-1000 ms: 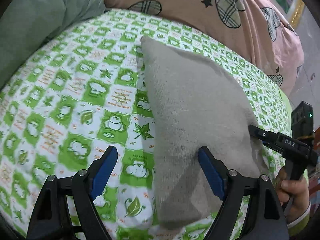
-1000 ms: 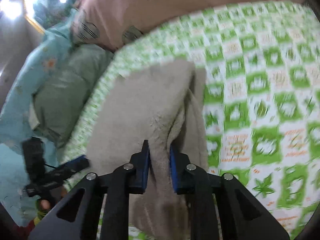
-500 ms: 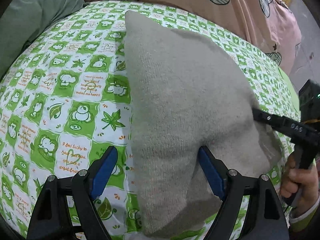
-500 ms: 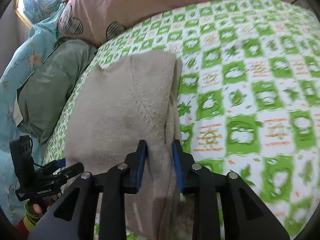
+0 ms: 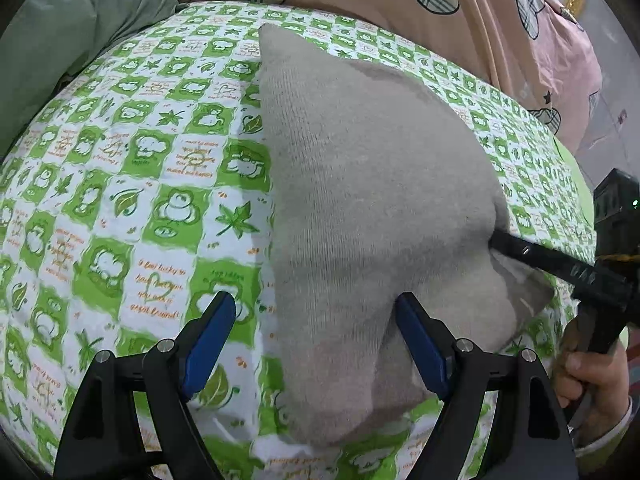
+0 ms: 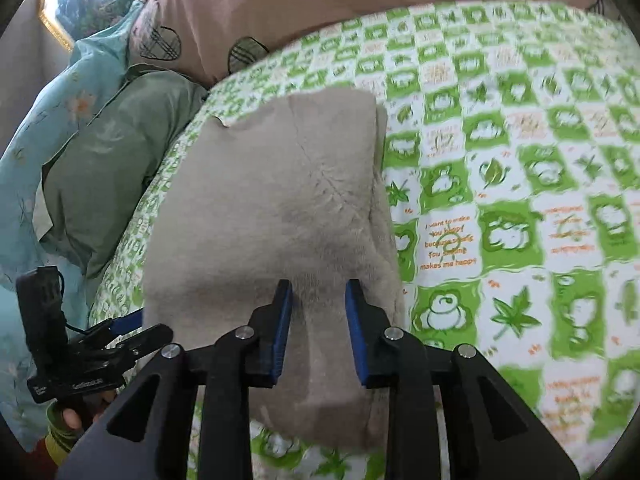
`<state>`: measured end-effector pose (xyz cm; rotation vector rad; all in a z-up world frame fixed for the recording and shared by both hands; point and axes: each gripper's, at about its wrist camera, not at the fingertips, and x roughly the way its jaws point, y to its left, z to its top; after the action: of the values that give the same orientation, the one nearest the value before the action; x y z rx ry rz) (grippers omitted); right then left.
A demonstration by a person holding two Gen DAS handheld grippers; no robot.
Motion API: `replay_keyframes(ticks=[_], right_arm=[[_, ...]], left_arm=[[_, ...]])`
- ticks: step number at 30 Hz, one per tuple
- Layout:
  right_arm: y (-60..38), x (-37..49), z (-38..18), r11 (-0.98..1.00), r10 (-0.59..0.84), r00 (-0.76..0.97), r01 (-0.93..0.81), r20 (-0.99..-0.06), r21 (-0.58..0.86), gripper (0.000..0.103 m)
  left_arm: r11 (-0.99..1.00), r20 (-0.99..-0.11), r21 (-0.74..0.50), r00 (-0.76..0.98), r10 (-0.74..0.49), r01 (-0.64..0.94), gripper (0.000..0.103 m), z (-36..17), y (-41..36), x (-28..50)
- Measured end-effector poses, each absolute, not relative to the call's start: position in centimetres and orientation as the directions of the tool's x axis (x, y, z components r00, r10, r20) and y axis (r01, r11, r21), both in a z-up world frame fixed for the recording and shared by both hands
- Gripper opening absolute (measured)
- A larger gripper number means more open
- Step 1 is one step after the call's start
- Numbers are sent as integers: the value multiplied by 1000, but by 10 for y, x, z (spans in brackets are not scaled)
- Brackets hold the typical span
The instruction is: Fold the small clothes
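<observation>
A grey knitted garment (image 5: 360, 184) lies folded on the green-and-white patterned bed sheet (image 5: 160, 160). My left gripper (image 5: 314, 300) stands wide open over its near left edge, one blue pad above the sheet and the other above the cloth, pressing nothing. In the right wrist view the same grey garment (image 6: 272, 200) lies flat under my right gripper (image 6: 319, 292). Its jaws are opening, with cloth between the blue pads but not pinched. From the left wrist view the right gripper (image 5: 498, 242) reaches in at the garment's right edge, held by a hand (image 5: 588, 376).
A pink quilt (image 5: 440, 20) with plaid hearts lies along the far side of the bed. A green pillow (image 6: 108, 168) and a teal flowered cloth (image 6: 32, 120) sit beside the sheet (image 6: 500, 200). The left gripper (image 6: 132, 324) shows at the lower left.
The right jaws have parted and let go of the raised fold of grey cloth, which now lies flat. Both grippers have sunk a little closer to the garment.
</observation>
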<state>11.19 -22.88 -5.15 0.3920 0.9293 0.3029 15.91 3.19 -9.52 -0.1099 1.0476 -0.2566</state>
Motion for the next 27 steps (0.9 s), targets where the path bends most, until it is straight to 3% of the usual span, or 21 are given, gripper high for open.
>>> replay_keyframes(ticks=[3,10,13,18,27], right_arm=[[-231,95,-41,889,413,585,-92,-698,448,46],[-225,59,-42,905,391,571,-99,-721,413,50],[-220,45,-42,915,379,564,-112,-734,387,57],[-208,24,-35,947,316,580,-149,-751,284,79],[-202,-1,-34,953,302,560,-184,-771,240,85]], left_arm=[[968,-839,-203,484,-251,150,83,-91,38,149],[978,-840,-170,501,-208,121,84,-83,50,116],[986,-847,-121,506,-163,115,85,-83,53,100],[992,-856,-48,507,-99,114,85,-85,53,82],[983,-849,113,528,19,146,85,-87,40,50]])
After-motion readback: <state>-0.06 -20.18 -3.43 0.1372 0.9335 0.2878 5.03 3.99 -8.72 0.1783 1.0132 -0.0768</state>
